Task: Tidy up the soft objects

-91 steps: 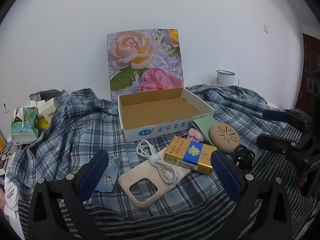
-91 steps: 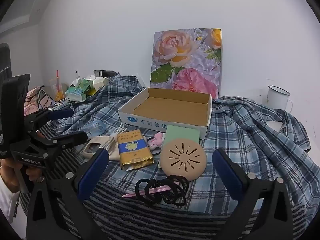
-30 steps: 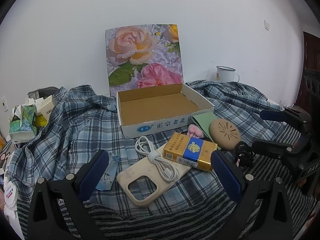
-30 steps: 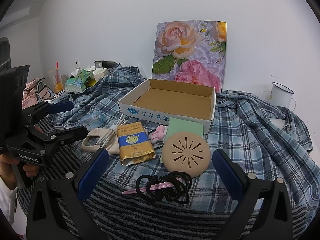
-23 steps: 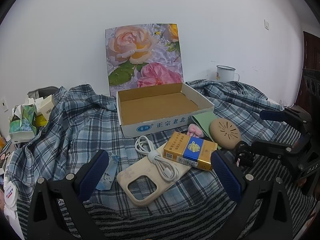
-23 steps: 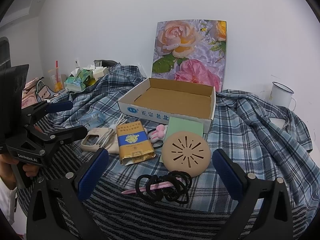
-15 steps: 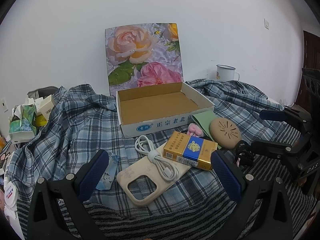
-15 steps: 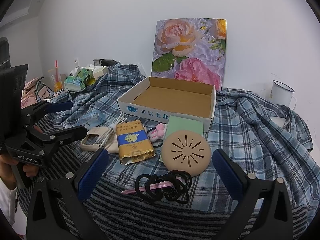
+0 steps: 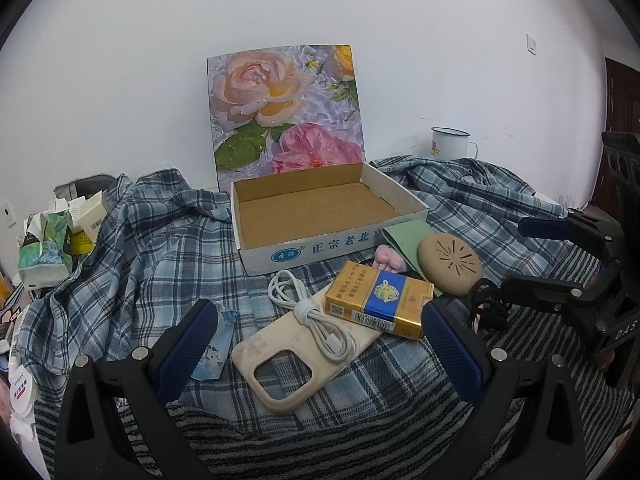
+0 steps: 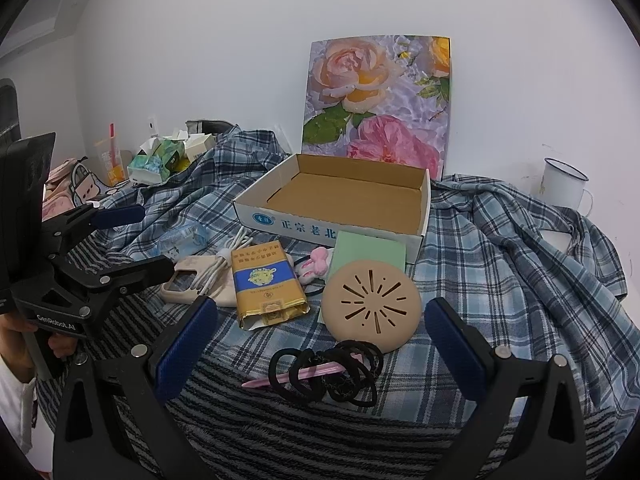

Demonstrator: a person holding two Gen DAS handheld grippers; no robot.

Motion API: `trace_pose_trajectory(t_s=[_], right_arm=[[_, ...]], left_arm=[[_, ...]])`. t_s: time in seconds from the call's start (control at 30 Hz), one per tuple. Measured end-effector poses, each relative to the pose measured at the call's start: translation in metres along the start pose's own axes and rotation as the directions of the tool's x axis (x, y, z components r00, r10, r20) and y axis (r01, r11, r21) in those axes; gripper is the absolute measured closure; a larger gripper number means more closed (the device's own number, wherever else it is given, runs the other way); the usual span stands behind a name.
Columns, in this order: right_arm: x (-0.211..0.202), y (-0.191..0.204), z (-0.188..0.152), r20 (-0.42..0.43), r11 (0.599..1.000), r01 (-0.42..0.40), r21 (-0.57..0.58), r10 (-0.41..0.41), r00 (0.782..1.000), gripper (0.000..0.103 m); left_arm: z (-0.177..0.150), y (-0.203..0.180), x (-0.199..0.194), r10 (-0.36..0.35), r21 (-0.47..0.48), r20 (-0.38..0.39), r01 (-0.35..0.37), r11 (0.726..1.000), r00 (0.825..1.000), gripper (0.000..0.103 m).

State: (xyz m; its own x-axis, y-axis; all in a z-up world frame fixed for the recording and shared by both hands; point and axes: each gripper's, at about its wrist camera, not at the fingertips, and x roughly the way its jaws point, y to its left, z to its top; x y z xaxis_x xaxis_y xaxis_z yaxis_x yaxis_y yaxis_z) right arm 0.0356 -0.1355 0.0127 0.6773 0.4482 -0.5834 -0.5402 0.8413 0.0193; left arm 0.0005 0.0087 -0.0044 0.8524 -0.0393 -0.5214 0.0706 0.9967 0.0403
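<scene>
Small items lie on a plaid cloth (image 9: 132, 248) before an empty cardboard box (image 9: 320, 216). From left: a limp sachet (image 9: 216, 344), then a phone case (image 9: 288, 356) under a coiled cable (image 9: 316, 320), probably pliable and best pinched at its rim, with the left gripper (image 9: 316, 344) spread wide and empty around it. Farther right, light, floppy hair ties (image 10: 328, 372) lie between the fingers of the right gripper (image 10: 320, 344), also wide and empty.

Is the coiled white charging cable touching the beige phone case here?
Touching. The left wrist view shows the white cable lying across the top of the phone case, its plug end resting on the case's back.
</scene>
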Motion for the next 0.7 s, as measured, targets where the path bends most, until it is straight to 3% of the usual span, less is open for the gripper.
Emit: trace_pose_trajectory(t_s=[0.43, 0.7], right_arm=[[0.0036, 0.0044, 0.0004, -0.018, 0.999, 0.028, -0.019, -0.029, 0.999, 0.0], [0.0053, 0.0007, 0.0012, -0.032, 1.0, -0.008, 0.005, 0.008, 0.999, 0.0]], left_arm=[[-0.0013, -0.0013, -0.0003, -0.001, 0.0, 0.0, 0.001, 1.0, 1.0, 0.0], [-0.0022, -0.0009, 0.0027, 0.007, 0.01, -0.015, -0.007, 1.0, 1.0, 0.0]])
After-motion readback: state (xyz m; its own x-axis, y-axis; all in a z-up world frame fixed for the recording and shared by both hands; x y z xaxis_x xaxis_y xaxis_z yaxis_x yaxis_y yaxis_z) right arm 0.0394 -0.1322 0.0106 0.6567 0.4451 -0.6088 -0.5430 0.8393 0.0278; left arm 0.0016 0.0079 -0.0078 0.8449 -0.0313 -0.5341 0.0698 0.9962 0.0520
